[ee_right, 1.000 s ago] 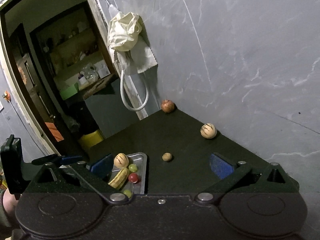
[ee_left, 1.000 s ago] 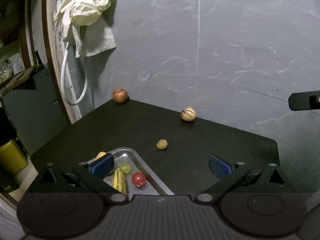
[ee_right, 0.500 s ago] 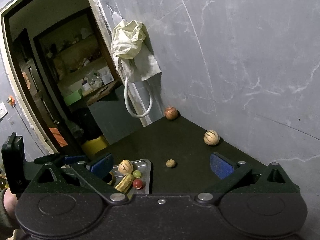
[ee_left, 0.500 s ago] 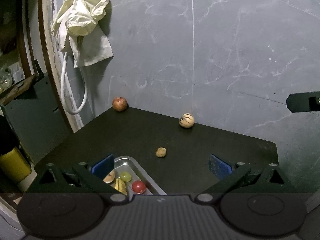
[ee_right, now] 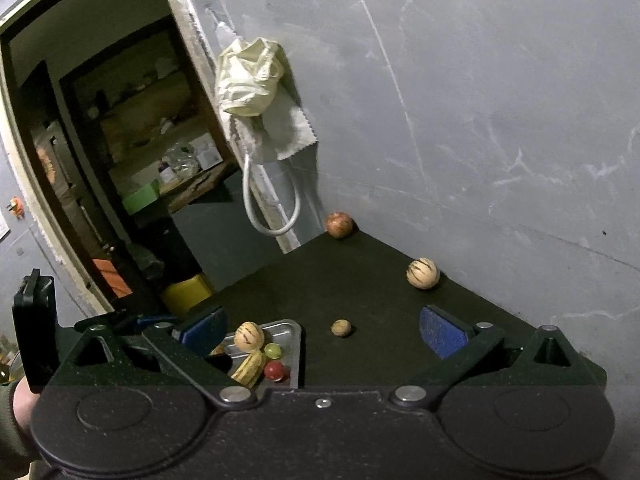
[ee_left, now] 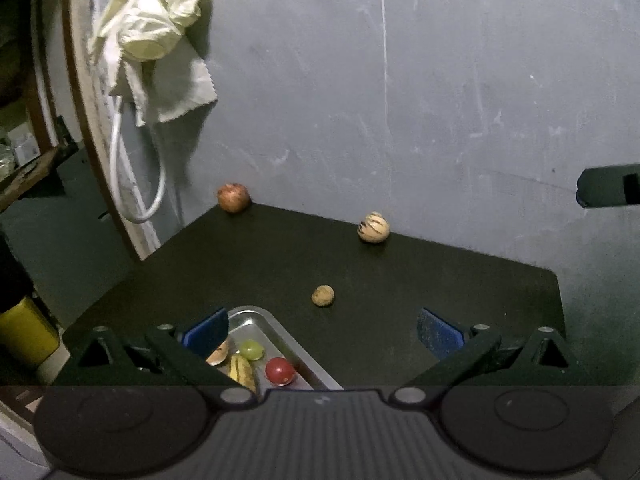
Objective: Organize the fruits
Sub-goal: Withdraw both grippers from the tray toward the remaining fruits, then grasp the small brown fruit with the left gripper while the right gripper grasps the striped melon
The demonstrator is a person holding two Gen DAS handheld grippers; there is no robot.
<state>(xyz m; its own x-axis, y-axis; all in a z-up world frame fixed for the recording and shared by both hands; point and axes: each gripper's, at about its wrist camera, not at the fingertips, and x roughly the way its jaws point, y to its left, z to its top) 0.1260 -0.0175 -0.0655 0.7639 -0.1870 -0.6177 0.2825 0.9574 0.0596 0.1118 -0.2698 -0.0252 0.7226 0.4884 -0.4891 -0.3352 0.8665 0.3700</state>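
While both grippers' fingers (ee_left: pixel 206 330) gape wide, empty, small brown fruit (ee_left: pixel 323 295) lies between, ahead.

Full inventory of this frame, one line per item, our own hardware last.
table: 1, black, against the grey wall
tray: 1, metal, near left of the table
striped round fruit in the tray: 1, cream with dark stripes
green grape: 1, in the tray
red cherry tomato: 1, in the tray
yellow striped long fruit: 1, in the tray
striped round fruit on the table: 1, cream, by the wall
small brown round fruit: 1, mid table
reddish fruit: 1, far corner
cloth bundle: 1, pale yellow and white, hanging on the wall
white hose loop: 1, under the cloth
left tongs: open, blue pads
right tongs: open, blue pads
hand: 1, holding the left tongs
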